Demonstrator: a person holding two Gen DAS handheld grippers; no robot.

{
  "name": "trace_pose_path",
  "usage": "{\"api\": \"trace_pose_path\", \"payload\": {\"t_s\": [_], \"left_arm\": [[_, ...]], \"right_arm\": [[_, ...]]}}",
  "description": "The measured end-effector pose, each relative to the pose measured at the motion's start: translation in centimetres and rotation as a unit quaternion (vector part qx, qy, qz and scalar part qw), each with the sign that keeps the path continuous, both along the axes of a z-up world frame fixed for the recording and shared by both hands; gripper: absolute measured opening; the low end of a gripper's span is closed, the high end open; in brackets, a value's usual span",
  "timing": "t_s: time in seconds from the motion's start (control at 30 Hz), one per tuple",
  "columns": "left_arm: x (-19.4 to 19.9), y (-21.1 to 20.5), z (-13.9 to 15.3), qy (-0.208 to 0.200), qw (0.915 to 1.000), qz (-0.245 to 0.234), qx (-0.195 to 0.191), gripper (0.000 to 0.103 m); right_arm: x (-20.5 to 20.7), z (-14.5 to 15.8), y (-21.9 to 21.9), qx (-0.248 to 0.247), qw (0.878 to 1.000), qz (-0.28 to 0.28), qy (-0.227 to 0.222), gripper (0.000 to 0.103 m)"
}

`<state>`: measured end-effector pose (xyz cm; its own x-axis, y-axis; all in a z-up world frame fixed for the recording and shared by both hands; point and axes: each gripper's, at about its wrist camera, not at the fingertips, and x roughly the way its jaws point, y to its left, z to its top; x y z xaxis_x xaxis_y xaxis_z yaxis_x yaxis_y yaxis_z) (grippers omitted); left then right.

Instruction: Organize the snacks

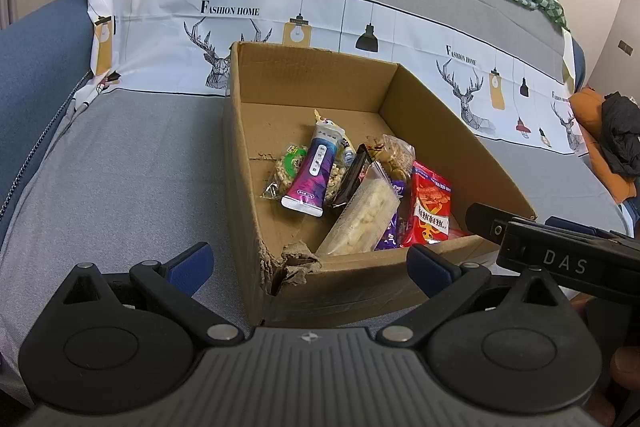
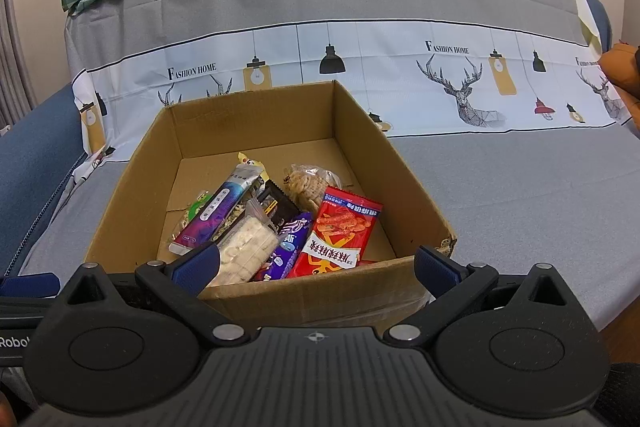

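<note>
Both grippers, left gripper [image 1: 308,263] and right gripper [image 2: 316,265], fingers wide and empty, face the cardboard box [image 2: 256,293]; clear cracker pack [image 2: 248,247] lies nearest right, long axis pointing away.

An open cardboard box [image 2: 404,183], torn at one near corner, is set on a grey sofa cover. Inside, a red snack packet [image 2: 340,235], a purple-and-white pouch [image 2: 216,215], a clear rice-cracker pack [image 2: 248,247] and a purple wrapper [image 2: 290,247] are piled overlapping toward the near wall.
</note>
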<state>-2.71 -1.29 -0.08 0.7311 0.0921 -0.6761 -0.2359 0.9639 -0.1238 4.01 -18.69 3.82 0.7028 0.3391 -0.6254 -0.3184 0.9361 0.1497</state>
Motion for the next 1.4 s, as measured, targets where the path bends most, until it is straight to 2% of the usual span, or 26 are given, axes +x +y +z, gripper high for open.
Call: {"api": "trace_pose_path", "payload": {"t_s": [1.4], "left_arm": [[0.03,0.28,-0.35,0.004,1.0,0.001,-0.006,0.103]], "right_arm": [[0.09,-0.39,0.21,-0.006,1.0,-0.001,-0.001,0.102]]}}
